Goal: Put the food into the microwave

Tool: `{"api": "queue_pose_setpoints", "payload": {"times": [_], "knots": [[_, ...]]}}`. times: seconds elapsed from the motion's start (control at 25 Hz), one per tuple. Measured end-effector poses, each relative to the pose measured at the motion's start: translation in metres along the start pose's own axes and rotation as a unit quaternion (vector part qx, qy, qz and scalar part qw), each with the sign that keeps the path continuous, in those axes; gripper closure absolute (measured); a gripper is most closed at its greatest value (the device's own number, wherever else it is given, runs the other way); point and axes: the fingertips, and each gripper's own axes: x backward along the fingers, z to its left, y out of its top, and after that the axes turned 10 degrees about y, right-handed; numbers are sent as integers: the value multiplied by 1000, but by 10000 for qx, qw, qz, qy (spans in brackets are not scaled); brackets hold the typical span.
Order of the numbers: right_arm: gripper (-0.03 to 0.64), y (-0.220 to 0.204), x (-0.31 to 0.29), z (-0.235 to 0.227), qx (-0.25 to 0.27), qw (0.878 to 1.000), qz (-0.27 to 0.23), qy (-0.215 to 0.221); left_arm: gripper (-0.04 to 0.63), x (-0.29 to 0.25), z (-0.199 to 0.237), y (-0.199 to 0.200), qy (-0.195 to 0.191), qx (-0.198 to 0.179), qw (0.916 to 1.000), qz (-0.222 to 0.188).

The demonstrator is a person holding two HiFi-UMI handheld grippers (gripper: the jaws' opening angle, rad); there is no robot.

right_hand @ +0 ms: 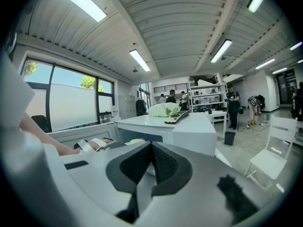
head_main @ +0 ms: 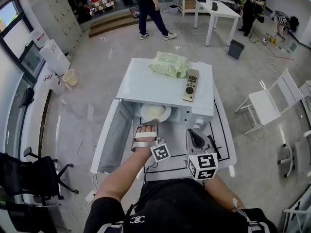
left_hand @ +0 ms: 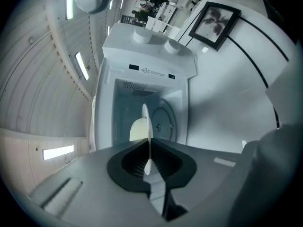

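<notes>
- Floor (head_main: 97,81) of grey polished concrete fills most of the head view. A window (head_main: 17,38) is at the upper left, a black office chair (head_main: 34,171) at the lower left, and a white folding chair (head_main: 267,103) at the right.
- Along the top edge a person (head_main: 148,6) stands beside a long white table (head_main: 216,8).
- At centre frame a white worktable (head_main: 227,149) with black lines carries the microwave (head_main: 160,84).
- The microwave's door (head_main: 114,135) hangs open toward the left of the frame.
- On the microwave's top lie a pale green pack (head_main: 169,64) and, just right of it, a remote control (head_main: 191,85).
- A white plate (head_main: 163,114) sits in the mouth of the cavity with the cream-coloured food (head_main: 151,111) on it. I cannot tell whether the plate rests on the turntable.
- The left gripper (head_main: 146,130) is clamped on the plate's near rim.
- The right gripper (head_main: 196,139), at lower centre, has its jaws together with nothing between them.
</notes>
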Motion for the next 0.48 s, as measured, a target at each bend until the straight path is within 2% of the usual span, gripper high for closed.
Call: {"api": "queue_pose_setpoints", "payload": {"times": [0.48], "knots": [[609, -11, 23, -31, -142, 9973, 207, -691, 572, -82, -32, 7, 98, -77, 9999, 31]]}}
